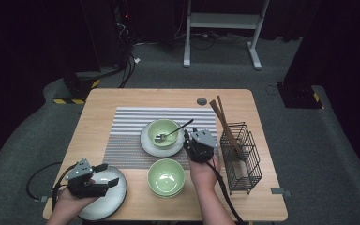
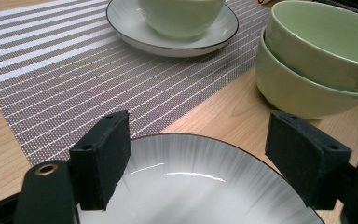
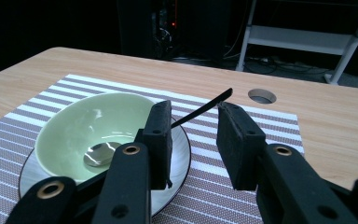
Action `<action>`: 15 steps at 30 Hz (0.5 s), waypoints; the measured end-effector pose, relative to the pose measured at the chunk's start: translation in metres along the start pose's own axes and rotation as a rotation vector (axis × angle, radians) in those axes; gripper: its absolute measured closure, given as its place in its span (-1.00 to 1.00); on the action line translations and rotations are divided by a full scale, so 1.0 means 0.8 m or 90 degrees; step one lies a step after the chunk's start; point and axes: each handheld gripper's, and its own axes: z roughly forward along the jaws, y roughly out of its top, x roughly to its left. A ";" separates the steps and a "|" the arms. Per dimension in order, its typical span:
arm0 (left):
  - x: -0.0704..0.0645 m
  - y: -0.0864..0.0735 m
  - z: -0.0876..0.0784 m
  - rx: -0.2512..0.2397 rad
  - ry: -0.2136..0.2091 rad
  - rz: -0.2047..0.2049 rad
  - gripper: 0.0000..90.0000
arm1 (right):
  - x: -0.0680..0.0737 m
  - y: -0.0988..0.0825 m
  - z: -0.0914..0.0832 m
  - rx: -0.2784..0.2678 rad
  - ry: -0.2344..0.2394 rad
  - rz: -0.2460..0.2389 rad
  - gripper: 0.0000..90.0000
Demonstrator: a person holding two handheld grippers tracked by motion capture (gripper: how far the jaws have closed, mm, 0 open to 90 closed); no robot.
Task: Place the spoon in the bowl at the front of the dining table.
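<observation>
The spoon rests in the green bowl on its plate, on the tabletop's striped mat. Right tongs beside it, parted, holding nothing; left tongs wide over the grey plate.

Left tongs view: white plate cut off below tongs; 2 stacked green bowls cut off at right. Right tongs view: spoon handle partly hidden behind one pad.

Wooden table: striped placemat, grey plate, stacked green bowls, wire basket.
</observation>
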 end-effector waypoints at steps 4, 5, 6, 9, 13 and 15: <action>0.000 0.000 0.000 -0.003 0.000 -0.004 -0.50 | 0.001 0.002 -0.006 -0.003 0.003 -0.002 0.42; -0.001 0.000 0.000 -0.003 0.000 -0.004 -0.50 | 0.001 0.002 -0.007 -0.004 0.004 -0.003 0.42; 0.000 0.000 0.000 0.000 0.001 0.000 -0.50 | 0.001 0.003 -0.009 -0.004 0.005 -0.003 0.42; -0.002 -0.001 0.001 -0.001 0.000 -0.001 -0.50 | 0.000 0.007 -0.014 -0.008 0.006 -0.006 0.41; -0.002 0.000 0.001 0.000 -0.001 0.001 -0.50 | 0.001 0.015 -0.022 -0.015 0.007 -0.012 0.40; -0.002 0.001 0.000 -0.002 -0.001 -0.001 -0.50 | 0.002 0.018 -0.025 -0.021 0.008 -0.014 0.40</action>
